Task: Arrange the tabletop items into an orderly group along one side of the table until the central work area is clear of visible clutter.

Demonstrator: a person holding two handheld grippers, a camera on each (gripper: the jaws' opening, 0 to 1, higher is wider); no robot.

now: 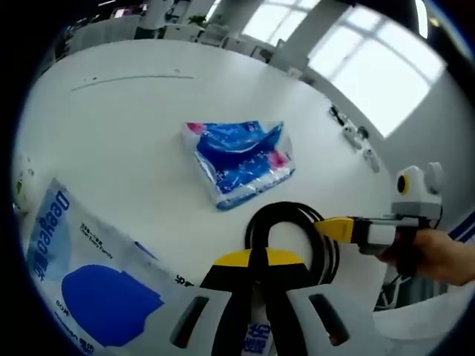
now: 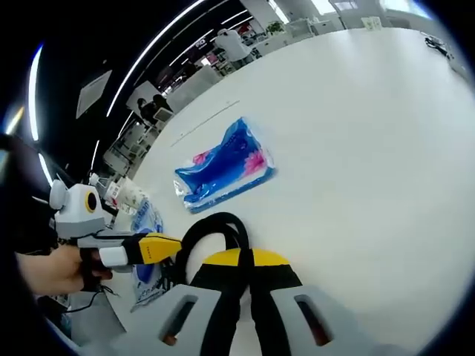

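Note:
A black cable coil (image 1: 293, 222) stands as a loop on the white table (image 1: 133, 126), held from two sides. My left gripper (image 1: 257, 258) is shut on its near left part. My right gripper (image 1: 335, 228), in a person's hand, comes in from the right and is shut on the loop's right side. In the right gripper view the same coil (image 2: 215, 233) rises from my right gripper (image 2: 241, 258), and the left gripper (image 2: 165, 248) grips it from the left. A blue tissue pack (image 1: 241, 159) (image 2: 223, 167) lies flat beyond the coil. A white and blue Deeyeo pack (image 1: 89, 274) (image 2: 145, 248) lies by the left gripper.
Small dark and white items (image 1: 356, 137) lie near the table's far right edge. More white packets (image 2: 126, 194) stand past the Deeyeo pack at the table's end. The wide white tabletop (image 2: 356, 148) stretches away. Desks and people fill the room behind.

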